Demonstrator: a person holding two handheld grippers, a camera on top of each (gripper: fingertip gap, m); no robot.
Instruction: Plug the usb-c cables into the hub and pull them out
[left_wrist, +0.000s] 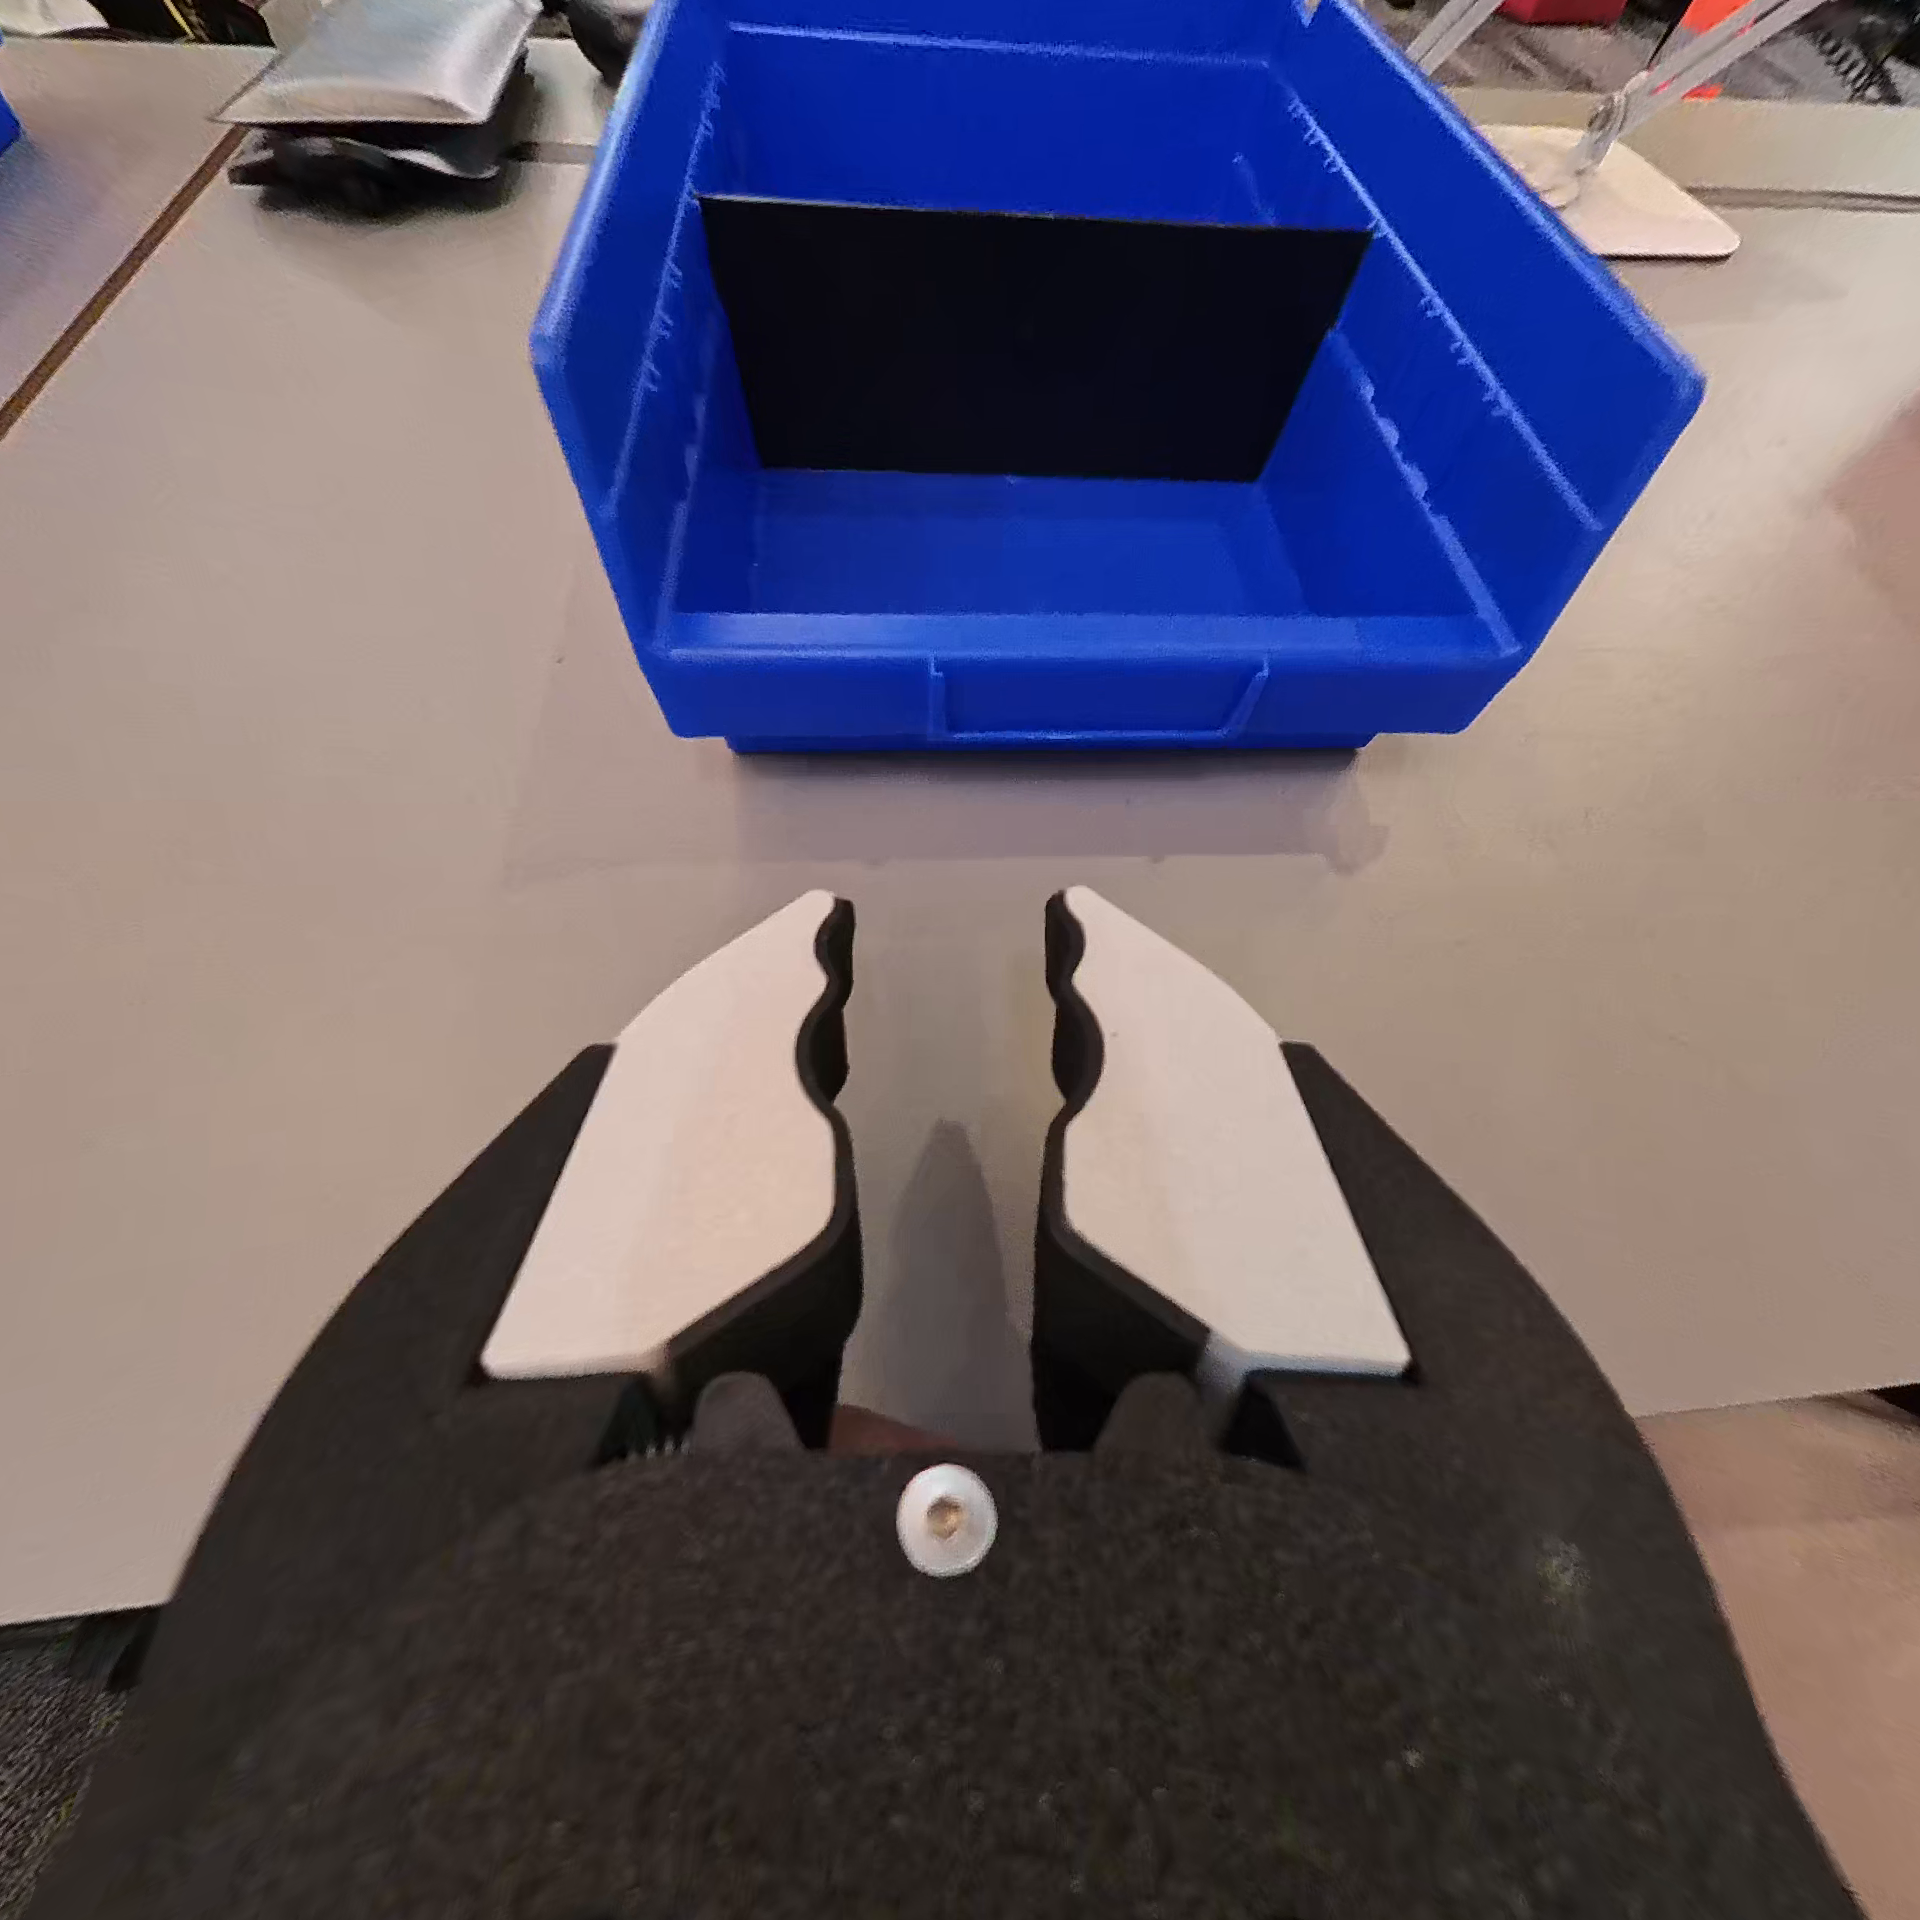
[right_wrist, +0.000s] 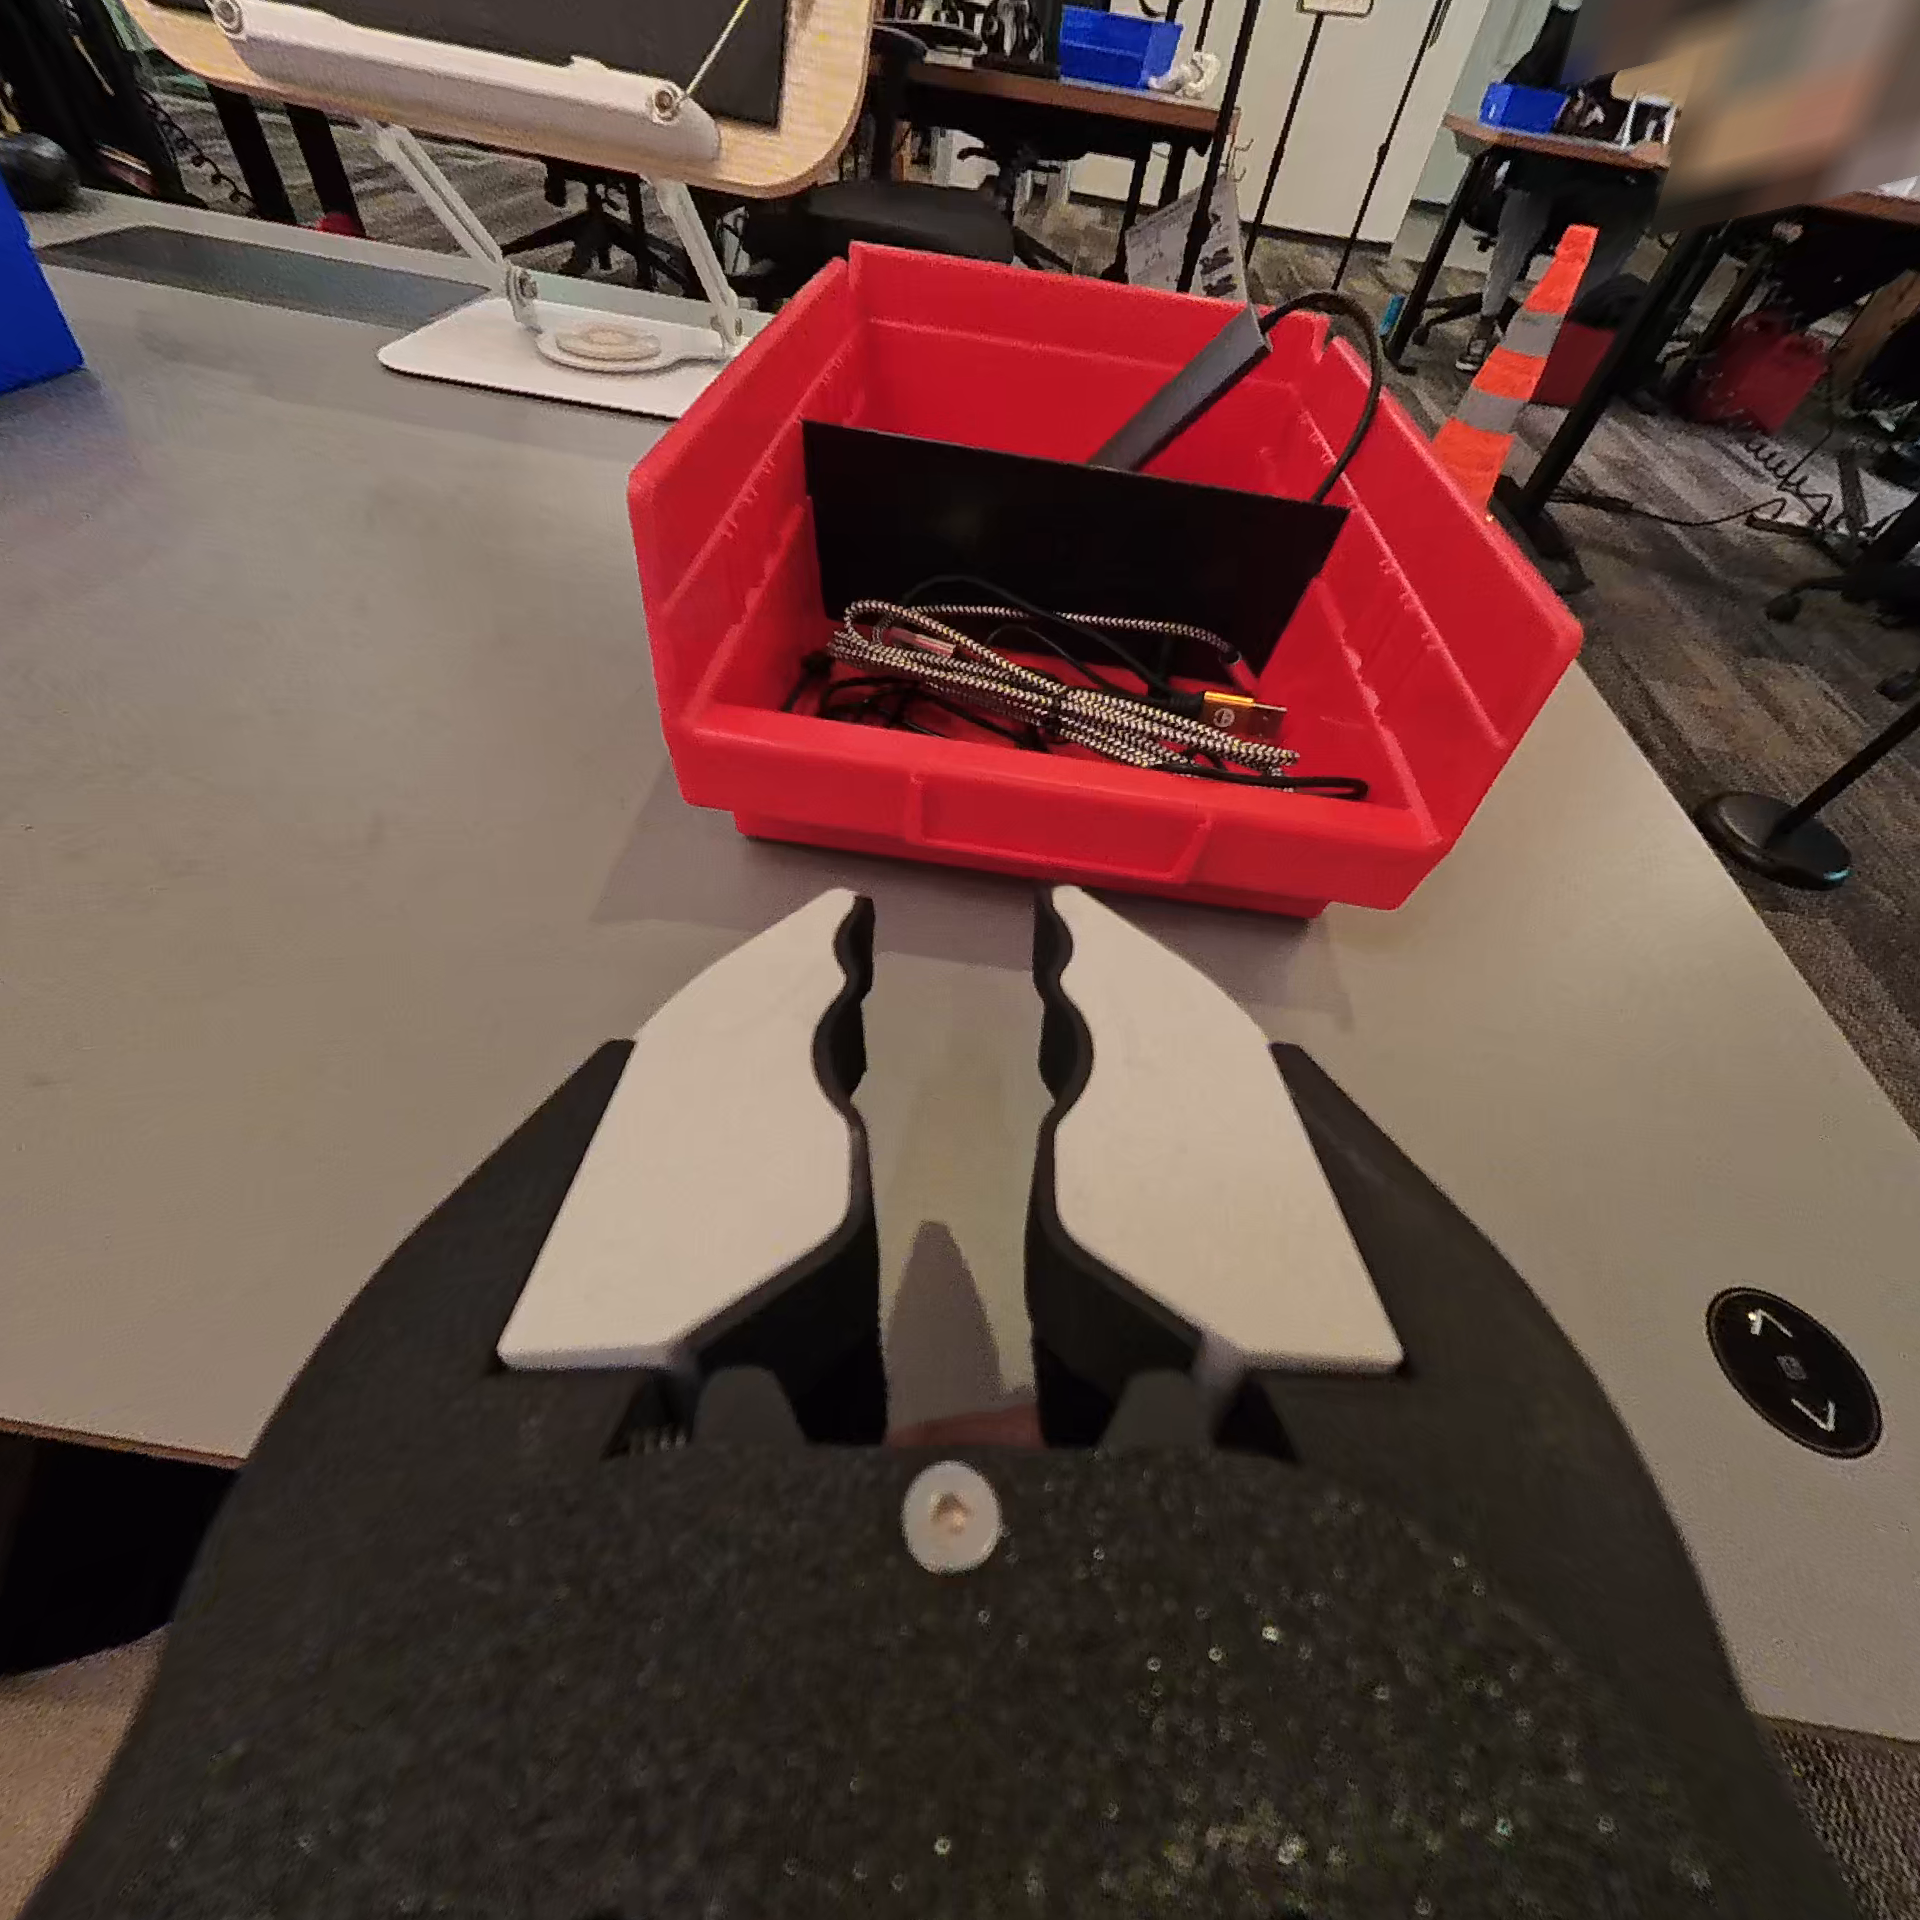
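You have one blue plastic bin (left_wrist: 1091, 686), one red plastic bin (right_wrist: 1039, 821), two black divider panels (left_wrist: 1029, 343) (right_wrist: 1039, 530), and one braided cable bundle (right_wrist: 1049, 696).

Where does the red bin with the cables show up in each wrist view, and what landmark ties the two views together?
Left wrist view: the red bin is not in it; a blue bin sits ahead of the open left tongs.
Right wrist view: red bin at centre, just beyond the open right tongs, cables in its front compartment.
Shared landmark: the white stand base on the grey table.

Hub (right_wrist: 1179, 390) lower end hidden behind black divider (right_wrist: 1060, 540); connectors indistinct.
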